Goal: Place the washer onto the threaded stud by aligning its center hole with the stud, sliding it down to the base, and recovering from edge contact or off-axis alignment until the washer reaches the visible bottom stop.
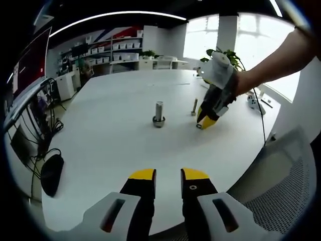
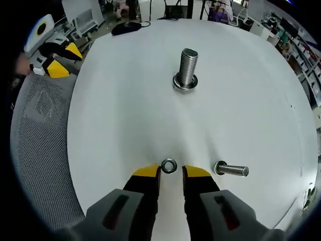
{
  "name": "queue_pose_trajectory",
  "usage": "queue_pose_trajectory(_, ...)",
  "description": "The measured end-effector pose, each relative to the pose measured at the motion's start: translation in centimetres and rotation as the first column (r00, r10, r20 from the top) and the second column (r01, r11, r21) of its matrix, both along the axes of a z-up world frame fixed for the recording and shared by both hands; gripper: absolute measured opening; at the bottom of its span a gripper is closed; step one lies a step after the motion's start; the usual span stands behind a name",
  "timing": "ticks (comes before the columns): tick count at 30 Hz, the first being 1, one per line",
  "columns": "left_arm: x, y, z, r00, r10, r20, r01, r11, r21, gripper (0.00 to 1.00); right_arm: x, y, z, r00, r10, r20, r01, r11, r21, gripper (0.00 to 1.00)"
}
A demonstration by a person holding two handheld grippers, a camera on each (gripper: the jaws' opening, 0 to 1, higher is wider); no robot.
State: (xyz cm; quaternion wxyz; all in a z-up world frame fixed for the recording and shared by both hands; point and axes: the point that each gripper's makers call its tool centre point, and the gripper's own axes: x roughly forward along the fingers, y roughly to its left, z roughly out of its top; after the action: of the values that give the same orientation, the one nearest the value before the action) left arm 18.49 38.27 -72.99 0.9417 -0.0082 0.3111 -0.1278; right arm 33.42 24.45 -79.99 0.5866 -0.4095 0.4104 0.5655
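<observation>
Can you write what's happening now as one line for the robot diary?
right claw: open, at washer | washer: flat on table | stud: upright, bare | left claw: open, idle

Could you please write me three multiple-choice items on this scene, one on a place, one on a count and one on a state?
1. Where is the washer?
A. flat on the table, just ahead of the right gripper
B. down on the large stud
C. on the mesh chair

2. How many threaded metal pieces are on the table?
A. one
B. two
C. four

3. How does the large threaded stud stand?
A. lying on its side
B. held in the left gripper
C. upright on its base

Answers:
1 A, the ring lies on the white top between the yellow tips.
2 B, the large stud and a smaller bolt.
3 C, it rises straight from its flange in both views.
</observation>
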Motion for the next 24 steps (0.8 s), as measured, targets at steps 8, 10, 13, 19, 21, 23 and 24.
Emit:
queue_pose_trajectory(8,-0.03,0.05,-0.12,1.0,0.0,-0.005,0.0,1.0,0.004,0.17,-0.23,0.33,0.05,0.998,0.061,0.001,-0.061,0.996,-0.059,0.17)
queue_pose_trajectory(10,-0.03,0.04,-0.12,1.0,-0.001,-0.006,0.001,1.0,0.007,0.17,-0.14,0.45,-0.06,0.997,0.078,0.005,-0.077,0.994,-0.075,0.16)
queue_pose_trajectory(13,-0.02,0.04,-0.1,1.0,-0.001,-0.006,0.001,1.0,0.007,0.17,-0.26,0.57,0.01,0.996,0.093,0.012,-0.091,0.991,-0.1,0.16)
queue_pose_trajectory(19,0.01,0.02,-0.08,1.0,-0.001,-0.004,0.002,1.0,0.007,0.17,-0.06,0.72,-0.15,0.997,0.079,0.004,-0.077,0.984,-0.161,0.16)
queue_pose_trajectory(21,-0.03,-0.06,-0.1,1.0,-0.004,-0.007,0.004,1.0,0.007,0.17,-0.06,0.74,-0.19,0.997,0.083,0.004,-0.081,0.977,-0.197,0.16)
queue_pose_trajectory(23,-0.03,-0.04,-0.15,1.0,-0.004,-0.008,0.004,1.0,0.008,0.17,-0.08,0.74,-0.21,0.996,0.084,0.007,-0.08,0.97,-0.23,0.16)
queue_pose_trajectory(24,-0.04,-0.02,-0.18,1.0,-0.003,-0.01,0.003,1.0,0.009,0.17,-0.12,0.71,-0.2,0.996,0.092,0.009,-0.088,0.966,-0.244,0.16)
